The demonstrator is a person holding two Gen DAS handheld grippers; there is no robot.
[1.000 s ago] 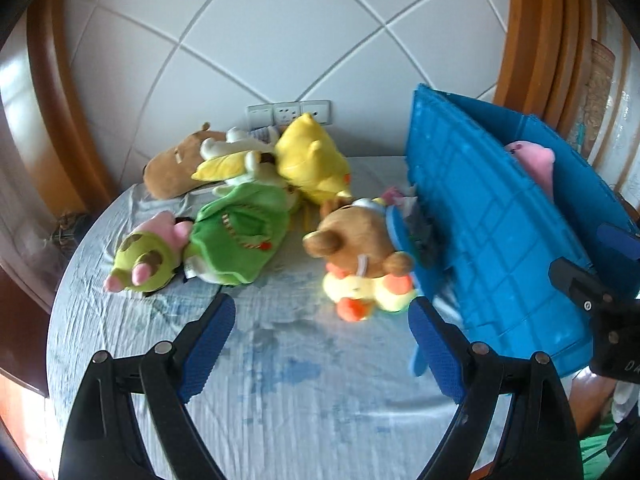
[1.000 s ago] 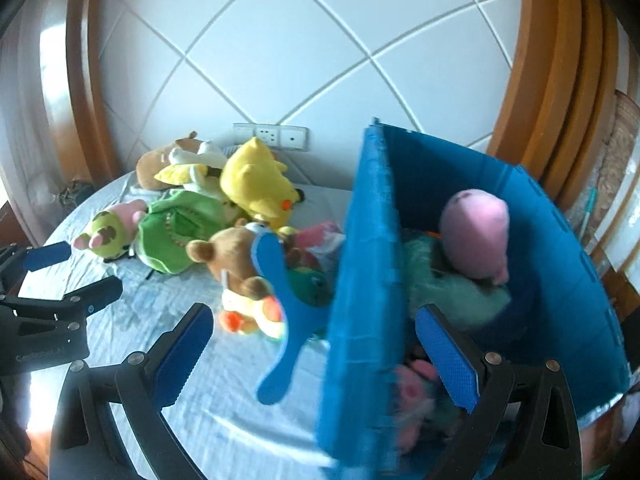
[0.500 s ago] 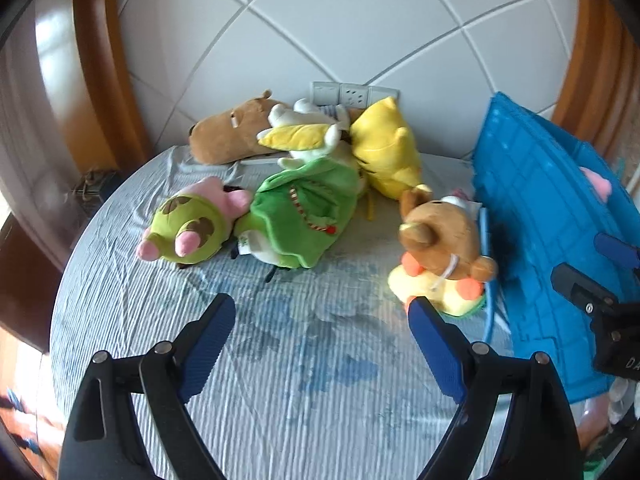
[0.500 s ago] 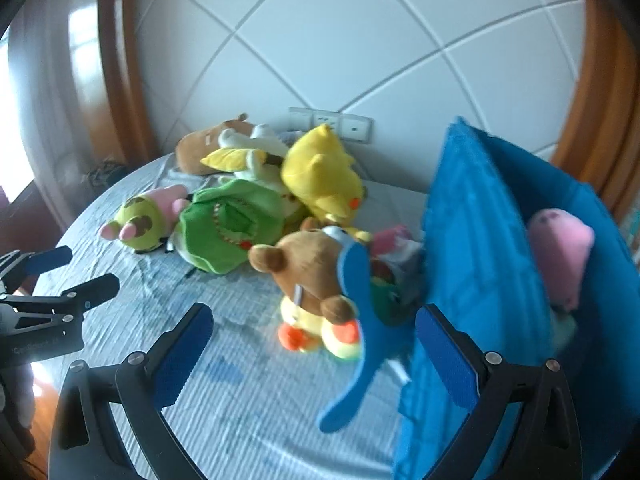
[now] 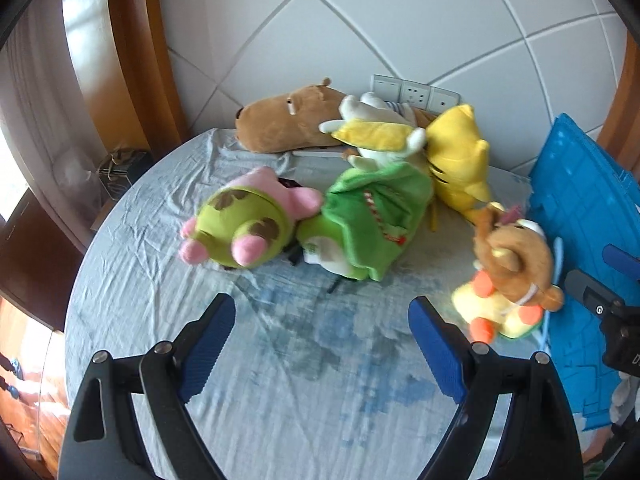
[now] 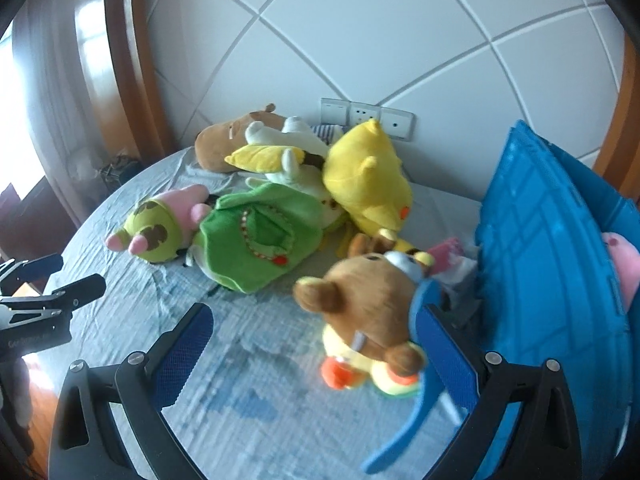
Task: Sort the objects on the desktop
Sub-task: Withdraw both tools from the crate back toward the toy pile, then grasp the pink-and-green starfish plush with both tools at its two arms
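Note:
Several plush toys lie on the round table. A green plush with pink ears (image 5: 240, 228) (image 6: 154, 230) lies at the left, beside a green-dressed plush (image 5: 372, 220) (image 6: 260, 236). Behind them are a yellow plush (image 5: 460, 164) (image 6: 372, 180), a brown capybara plush (image 5: 288, 120) (image 6: 224, 140) and a white and yellow one (image 5: 376, 132). A brown bear plush (image 5: 516, 264) (image 6: 368, 304) lies against the blue crate (image 5: 580, 240) (image 6: 540, 260). My left gripper (image 5: 320, 344) is open above bare cloth. My right gripper (image 6: 312, 356) is open just before the bear.
The table wears a wrinkled pale blue cloth (image 5: 304, 380) and stands against a white tiled wall with sockets (image 6: 366, 114). Wooden trim (image 5: 136, 52) frames the wall. A pink plush (image 6: 622, 264) sits inside the crate. A blue strap (image 6: 416, 412) hangs by the bear.
Both grippers have swung left, away from the crate toward the plush pile. The crate has slid to the right edge of both views. Nothing was taken hold of.

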